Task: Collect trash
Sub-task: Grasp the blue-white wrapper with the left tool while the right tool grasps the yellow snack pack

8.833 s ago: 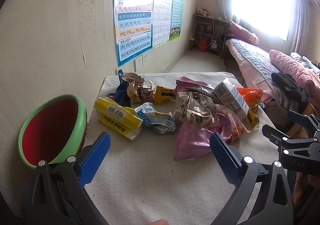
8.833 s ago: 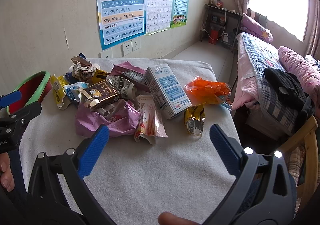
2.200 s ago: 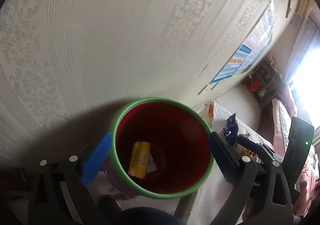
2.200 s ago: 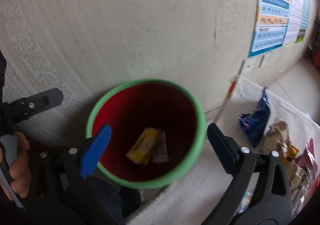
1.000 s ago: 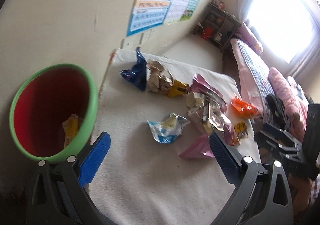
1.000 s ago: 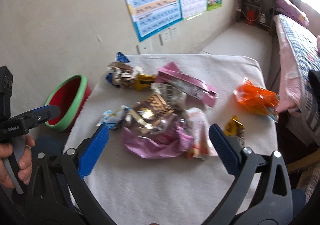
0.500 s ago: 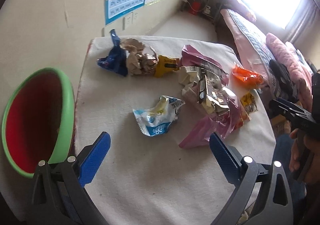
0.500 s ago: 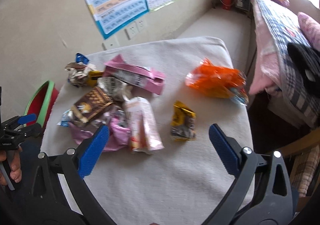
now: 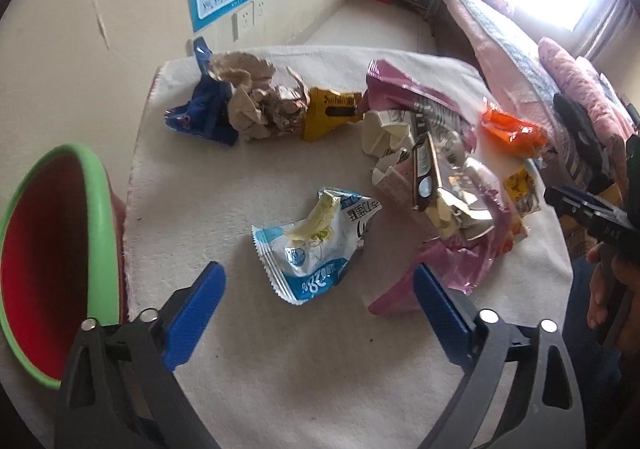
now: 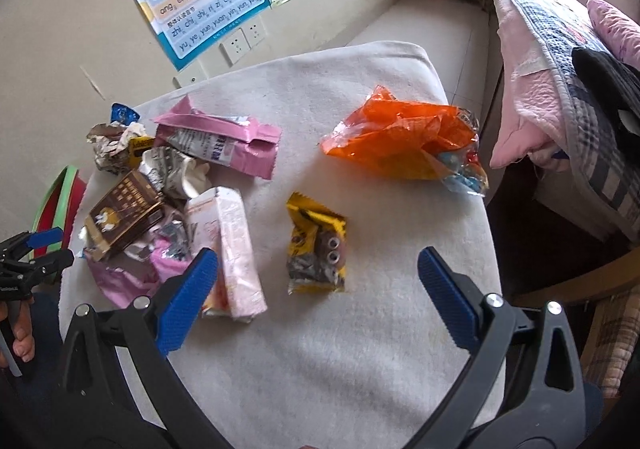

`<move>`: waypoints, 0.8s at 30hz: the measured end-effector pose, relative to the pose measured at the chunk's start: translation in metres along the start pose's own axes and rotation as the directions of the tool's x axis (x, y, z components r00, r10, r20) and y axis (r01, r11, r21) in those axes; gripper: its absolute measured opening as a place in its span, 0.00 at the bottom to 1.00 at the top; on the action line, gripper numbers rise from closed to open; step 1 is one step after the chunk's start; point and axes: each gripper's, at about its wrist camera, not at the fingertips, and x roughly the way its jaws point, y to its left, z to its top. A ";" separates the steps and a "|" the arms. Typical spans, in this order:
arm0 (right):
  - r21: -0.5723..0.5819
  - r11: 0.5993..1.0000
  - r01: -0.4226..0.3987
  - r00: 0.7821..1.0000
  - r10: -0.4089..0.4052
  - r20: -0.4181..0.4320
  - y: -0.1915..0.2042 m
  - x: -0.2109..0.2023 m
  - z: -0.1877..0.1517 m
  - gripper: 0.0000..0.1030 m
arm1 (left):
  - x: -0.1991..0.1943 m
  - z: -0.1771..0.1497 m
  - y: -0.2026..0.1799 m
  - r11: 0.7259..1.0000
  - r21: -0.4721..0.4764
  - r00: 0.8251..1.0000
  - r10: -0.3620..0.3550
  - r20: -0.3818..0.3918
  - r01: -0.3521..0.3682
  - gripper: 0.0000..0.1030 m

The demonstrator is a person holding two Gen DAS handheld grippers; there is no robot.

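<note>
left gripper [image 9: 316, 299] hangs over the tabletop [image 9: 304, 369], fingers [image 9: 192, 311] wide apart and just now easing in a bit, nothing clamped. blue-white wrapper [image 9: 316, 249] lies flat just ahead of the gap, abt 12 o'clock from it, not touching either finger. bin [image 9: 52, 257], green rim and red inside, sits off the tabletop edge at 9 o'clock. at 11 o'clock far back: blue bag [image 9: 204, 109] w/ crumpled paper [image 9: 256, 101] beside it, then a yellow pack [image 9: 328, 113] at 12. at 2 o'clock a heap: pink bag [image 9: 440, 269], foil scraps and a brown box [image 9: 424, 173] on top. orange bag [image 9: 512, 129] further out at 2.

right gripper [image 10: 316, 289] fingers [image 10: 186, 301] also spread, empty. small yellow wrapper [image 10: 316, 249] lies in the gap at 12 o'clock, clear of both fingers. pale pink pack [image 10: 232, 249] just by the left finger at 10 o'clock. orange bag [image 10: 404, 145] at 1 o'clock, apart from the rest. long pink wrapper [image 10: 220, 145] at 11 o'clock. bin [image 10: 60, 201] rim peeks past the tabletop at 9 o'clock, w/ the left gripper [image 10: 28, 261] and a hand [image 10: 20, 333] below it.
</note>
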 end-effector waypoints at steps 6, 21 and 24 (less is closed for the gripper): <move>0.025 1.000 -0.005 1.000 0.006 -0.027 -0.011 0.020 0.001 0.95 | 0.022 0.008 -0.002 0.999 0.034 0.998 0.024 -0.051 -0.023 0.81; -0.020 0.995 -0.099 0.991 0.096 -0.088 0.003 0.044 -0.006 0.34 | 0.046 0.010 -0.015 0.997 0.070 0.992 0.049 -0.116 -0.041 0.42; -0.027 0.995 -0.098 0.992 0.096 -0.082 0.002 0.041 -0.008 0.25 | 0.044 0.007 -0.012 0.998 0.050 0.992 0.040 -0.118 -0.034 0.36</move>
